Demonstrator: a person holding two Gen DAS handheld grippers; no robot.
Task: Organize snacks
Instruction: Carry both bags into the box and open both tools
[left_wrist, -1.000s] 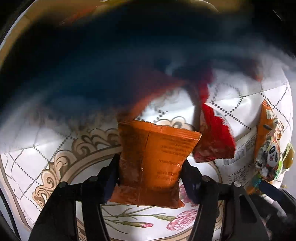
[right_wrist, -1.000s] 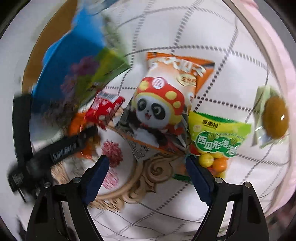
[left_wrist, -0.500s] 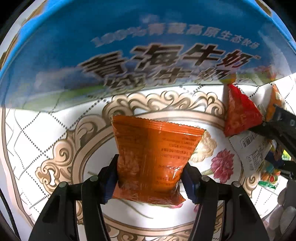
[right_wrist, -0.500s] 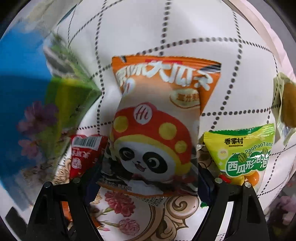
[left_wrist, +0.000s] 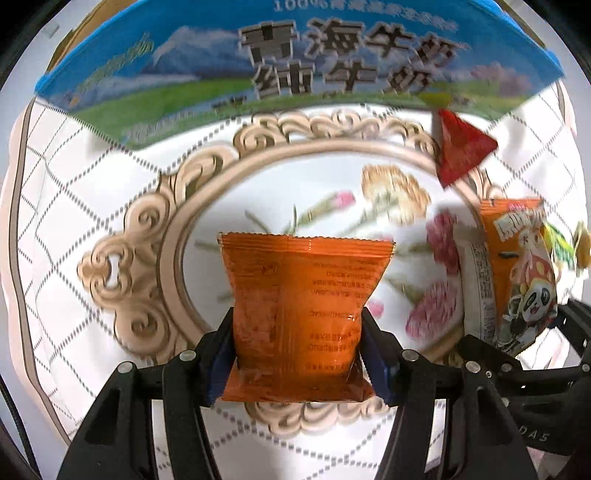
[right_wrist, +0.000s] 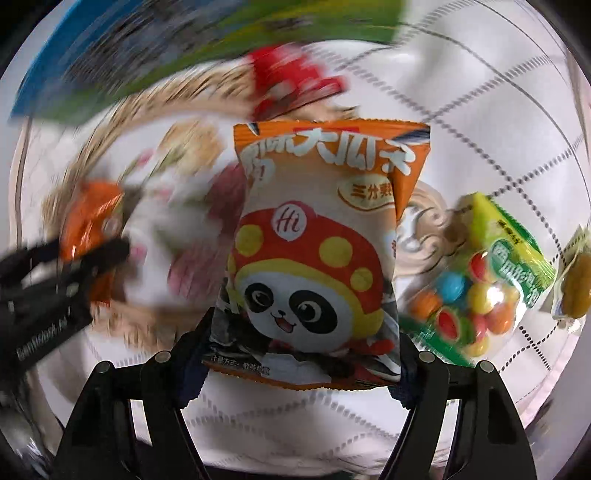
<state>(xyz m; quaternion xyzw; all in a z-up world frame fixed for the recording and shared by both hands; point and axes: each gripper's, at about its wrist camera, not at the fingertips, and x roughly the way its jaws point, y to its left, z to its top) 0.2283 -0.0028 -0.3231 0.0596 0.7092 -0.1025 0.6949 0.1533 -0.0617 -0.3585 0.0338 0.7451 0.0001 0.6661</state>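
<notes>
Both packets are lifted and appear to be in transit toward the milk carton (left_wrist: 295, 62), probably the collection spot; the next move calls for carrying them over its near wall before letting go. The left gripper (left_wrist: 299, 350) is clamped on the orange packet (left_wrist: 303, 317), held short of the carton. The right gripper (right_wrist: 301, 365) pinches the panda packet (right_wrist: 317, 258), with the candy bag (right_wrist: 480, 280) lying right of it.

before me: white quilted cloth (left_wrist: 66, 229), dotted diamond stitching, covering the surface. printed on it, an oval beige scrollwork frame (left_wrist: 147, 236) enclosing pink and tan carnations (left_wrist: 395, 188) on green stems. pale pink edging (right_wrist: 570, 354) at my right.
</notes>
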